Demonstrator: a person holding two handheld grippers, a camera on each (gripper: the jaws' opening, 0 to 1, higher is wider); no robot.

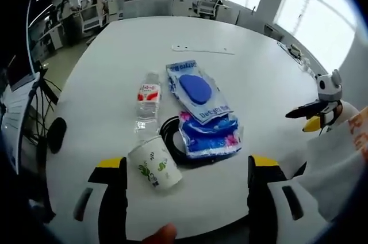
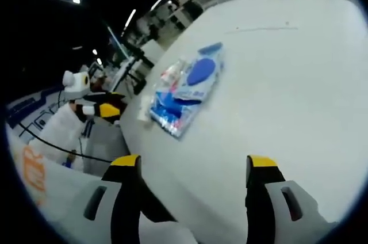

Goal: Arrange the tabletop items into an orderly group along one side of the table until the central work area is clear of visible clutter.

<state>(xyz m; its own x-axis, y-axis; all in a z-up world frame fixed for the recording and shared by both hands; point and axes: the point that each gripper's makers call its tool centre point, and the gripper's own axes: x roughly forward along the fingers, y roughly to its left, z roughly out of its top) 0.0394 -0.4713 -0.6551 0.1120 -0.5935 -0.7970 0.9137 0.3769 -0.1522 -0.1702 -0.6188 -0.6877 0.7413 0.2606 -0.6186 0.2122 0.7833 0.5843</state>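
On the white round table (image 1: 241,77) lie a clear water bottle (image 1: 148,105) with a red label, a paper cup (image 1: 155,166) on its side, a blue wet-wipes pack (image 1: 197,90) and a second blue packet (image 1: 210,133) over a black cable coil (image 1: 171,136). My left gripper (image 1: 187,186) is open, its jaws straddling the cup from just short of it. My right gripper (image 2: 192,183) is open over bare tabletop, with the wipes pack (image 2: 198,74) and the blue packet (image 2: 167,109) ahead to the left.
The other gripper (image 1: 319,111) and a white sleeve (image 1: 339,163) enter at the right of the left gripper view. A thin white strip (image 1: 202,49) lies far across the table. Office desks and chairs (image 1: 86,19) stand beyond. The table edge (image 2: 129,123) runs at the left.
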